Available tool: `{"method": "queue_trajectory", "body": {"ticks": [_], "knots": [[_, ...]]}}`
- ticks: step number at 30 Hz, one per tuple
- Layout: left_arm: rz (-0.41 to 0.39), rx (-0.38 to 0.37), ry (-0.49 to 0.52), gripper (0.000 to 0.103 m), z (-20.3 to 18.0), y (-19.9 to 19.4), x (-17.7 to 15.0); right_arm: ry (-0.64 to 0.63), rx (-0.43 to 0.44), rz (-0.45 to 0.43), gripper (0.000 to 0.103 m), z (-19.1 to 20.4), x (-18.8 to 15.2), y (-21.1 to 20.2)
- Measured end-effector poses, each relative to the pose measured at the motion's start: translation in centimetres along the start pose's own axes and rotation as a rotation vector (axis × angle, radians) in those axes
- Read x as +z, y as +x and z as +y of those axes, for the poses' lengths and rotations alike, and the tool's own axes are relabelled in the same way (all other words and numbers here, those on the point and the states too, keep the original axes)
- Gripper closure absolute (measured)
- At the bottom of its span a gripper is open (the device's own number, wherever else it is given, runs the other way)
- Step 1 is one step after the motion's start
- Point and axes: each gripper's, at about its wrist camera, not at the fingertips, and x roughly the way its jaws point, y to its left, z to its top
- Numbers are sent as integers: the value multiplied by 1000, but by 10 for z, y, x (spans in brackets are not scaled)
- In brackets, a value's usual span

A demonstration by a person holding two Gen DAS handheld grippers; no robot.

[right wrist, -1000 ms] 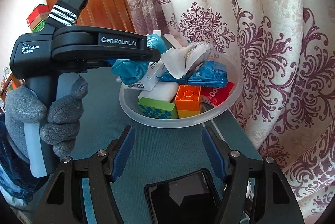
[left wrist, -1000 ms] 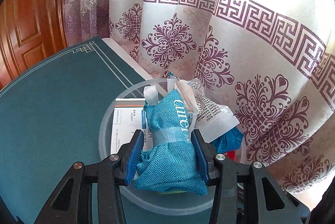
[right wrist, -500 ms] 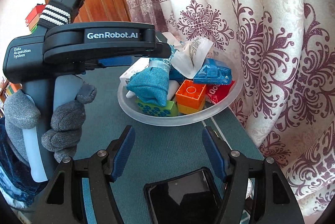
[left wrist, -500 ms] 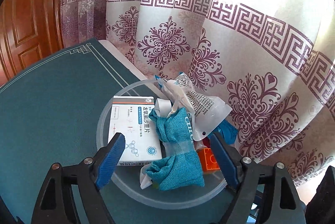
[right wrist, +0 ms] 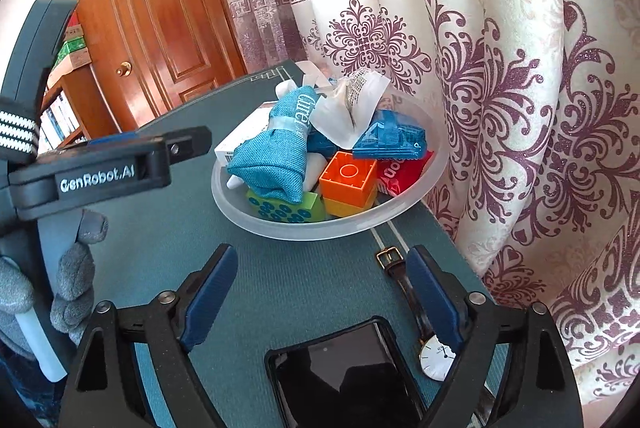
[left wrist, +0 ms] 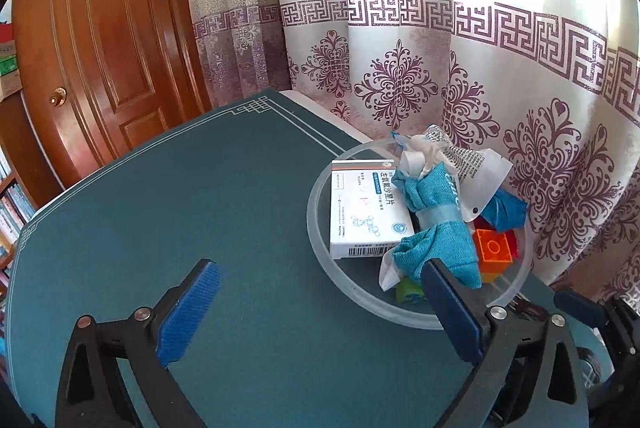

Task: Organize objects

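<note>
Both hand-held grippers, left (left wrist: 316,312) and right (right wrist: 320,296), are wide apart, holding nothing. The rolled blue cloth (right wrist: 272,151) sits high in the full frosted plastic bowl (right wrist: 432,167) and could roll out.

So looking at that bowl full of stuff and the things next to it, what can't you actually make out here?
- Bottom of the bowl: both views, buried under the blue cloth bundle, blocks and packets.
- White box: its small print is too tiny to read in the left view; the bundle mostly hides it in the right.
- Phone: right view, lower part cut off by the picture edge.
- Watch: right view, strap partly behind the right claw.
</note>
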Motion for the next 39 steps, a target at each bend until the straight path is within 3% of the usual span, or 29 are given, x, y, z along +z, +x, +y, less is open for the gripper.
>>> {"method": "queue_trajectory", "body": {"ticks": [7, 18, 39], "knots": [[-6, 37, -70, 1, 17, -13, -20, -49, -57, -3, 0, 8, 2, -1], [-30, 48, -77, 1, 21, -32, -34, -95, -123, 5, 0, 18, 10, -6], [-21, 26, -67, 0, 20, -38, -45, -159, -154, 38, 0, 30, 19, 2]]}}
